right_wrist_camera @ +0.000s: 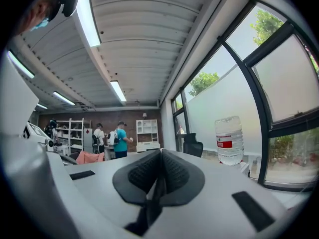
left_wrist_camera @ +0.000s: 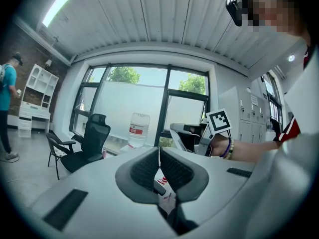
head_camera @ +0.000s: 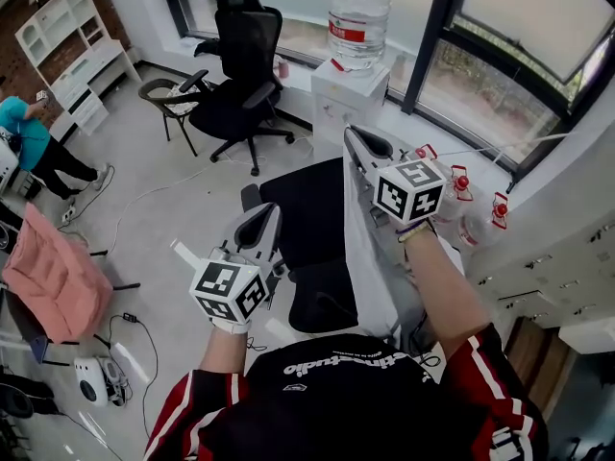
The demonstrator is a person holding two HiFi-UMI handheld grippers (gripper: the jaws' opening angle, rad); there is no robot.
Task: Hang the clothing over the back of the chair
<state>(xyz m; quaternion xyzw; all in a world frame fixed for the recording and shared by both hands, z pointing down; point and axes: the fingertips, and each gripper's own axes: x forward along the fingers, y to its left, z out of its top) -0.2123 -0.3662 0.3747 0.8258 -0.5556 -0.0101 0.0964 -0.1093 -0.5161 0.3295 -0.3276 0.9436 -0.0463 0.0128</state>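
Clothing point(head_camera: 370, 257) pinched in closed right tool point(right_wrist_camera: 160, 158); left tool point(left_wrist_camera: 159, 156) closed, empty.

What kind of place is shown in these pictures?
Most likely an office or a shared workroom. A black swivel chair stands on the floor, a water dispenser with a large bottle is beside the tall windows, and white shelves stand at the far side.

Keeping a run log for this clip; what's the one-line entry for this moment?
right tongs: shut on pale garment, hanging down | left tongs: shut, empty | chair: back bare, garment not yet draped
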